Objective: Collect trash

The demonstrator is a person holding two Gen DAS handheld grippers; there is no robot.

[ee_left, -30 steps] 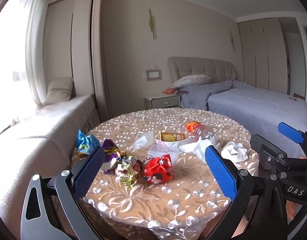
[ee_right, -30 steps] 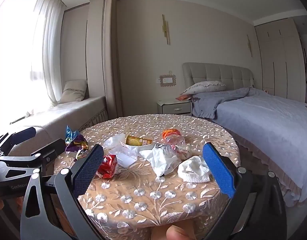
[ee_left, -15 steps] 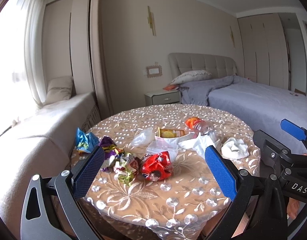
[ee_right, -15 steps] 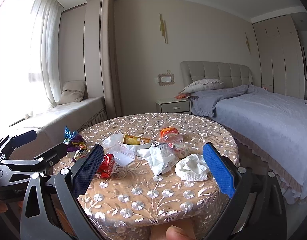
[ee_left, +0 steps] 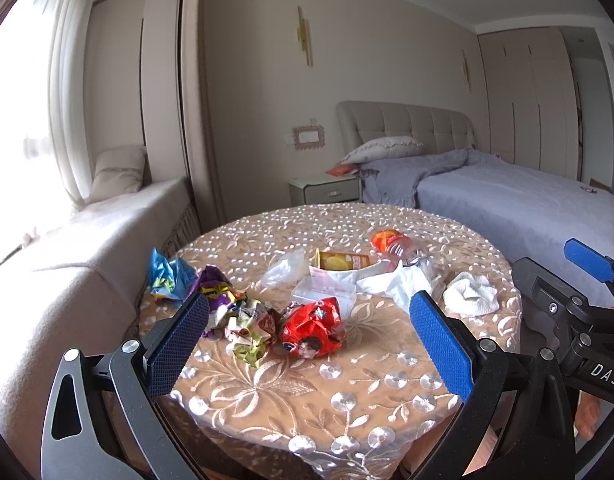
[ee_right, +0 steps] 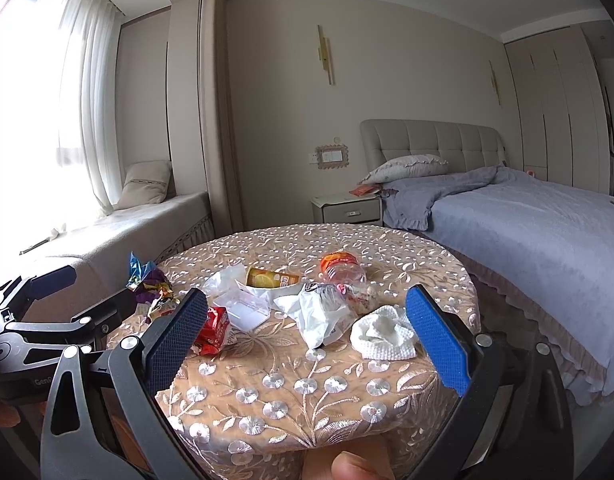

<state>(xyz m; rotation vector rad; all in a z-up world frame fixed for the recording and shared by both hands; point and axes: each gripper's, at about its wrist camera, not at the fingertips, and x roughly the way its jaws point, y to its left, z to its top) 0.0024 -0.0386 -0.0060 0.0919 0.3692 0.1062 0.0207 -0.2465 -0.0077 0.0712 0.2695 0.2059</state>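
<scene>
— Foil and plastic, mostly. The trash sits on the round table (ee_left: 347, 412), all of it near the clear plastic box (ee_left: 323, 293) in the middle. Nothing is collected yet.

— What are the tools doing?

— Both are spread wide and empty. The left gripper (ee_left: 307, 344) hangs over the near edge of the table, the right gripper (ee_right: 303, 338) beside it; neither touches anything.

— What is closest to the box?

— The red wrapper (ee_left: 313, 332), just in front of it on the left-wrist view. It looks light, crinkly and springy, I judge; pinch it across the bulging middle, where the folds are thickest, so it does not slip out.

— And the rest?

— Left of the box lies a crumpled heap of coloured wrappers (ee_left: 243, 320), and farther left a blue wrapper (ee_left: 169, 276) at the table's rim. All feather-light, likely to skid on the embroidered cloth if nudged. Behind the box lies a yellow can (ee_left: 341, 260) on its side: stiff, smooth, apt to roll; take it across the body. Right of the box a white plastic bag (ee_right: 323, 312) is limp, so grab a bunched fold. The white tissue wad (ee_right: 383, 334) beyond it is soft and squashes; any grip serves. The orange-labelled bottle (ee_right: 341, 266) behind looks thin-walled and slippery.
</scene>
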